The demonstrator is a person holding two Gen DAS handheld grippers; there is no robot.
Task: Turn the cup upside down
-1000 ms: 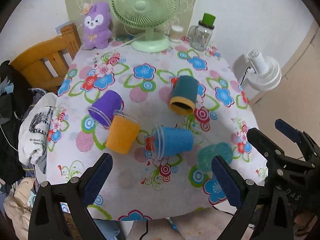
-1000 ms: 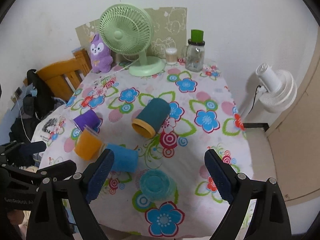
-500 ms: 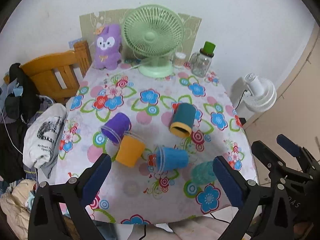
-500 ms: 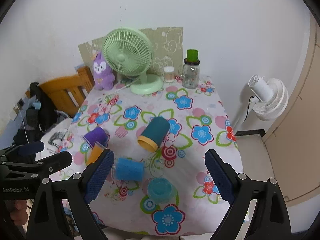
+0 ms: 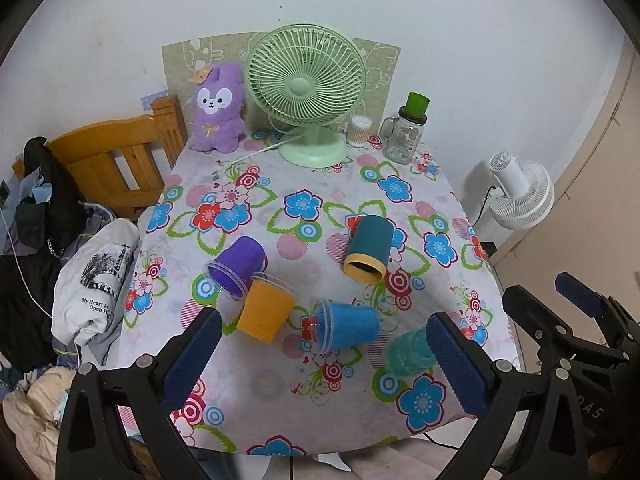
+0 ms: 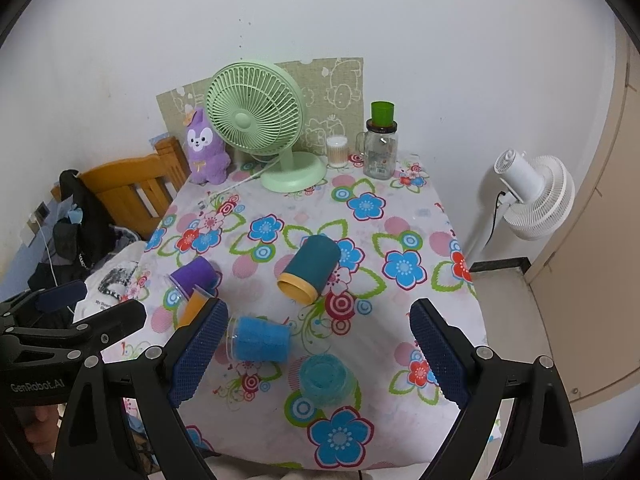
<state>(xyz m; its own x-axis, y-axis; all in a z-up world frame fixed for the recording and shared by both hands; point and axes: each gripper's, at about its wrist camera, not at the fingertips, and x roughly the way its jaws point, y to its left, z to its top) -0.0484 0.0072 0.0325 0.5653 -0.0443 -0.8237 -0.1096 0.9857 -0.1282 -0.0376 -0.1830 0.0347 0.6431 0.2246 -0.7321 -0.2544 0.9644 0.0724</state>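
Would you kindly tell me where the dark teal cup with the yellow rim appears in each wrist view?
Left wrist view: dark teal cup with the yellow rim, lying on its side right of centre.
Right wrist view: the same cup, near centre.
Shared landmark: green table fan at the table's far edge.

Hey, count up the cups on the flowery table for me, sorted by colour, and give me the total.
Purple cup: 1
Orange cup: 1
Blue cup: 1
Dark teal cup: 1
Light teal cup: 1
Total: 5 cups
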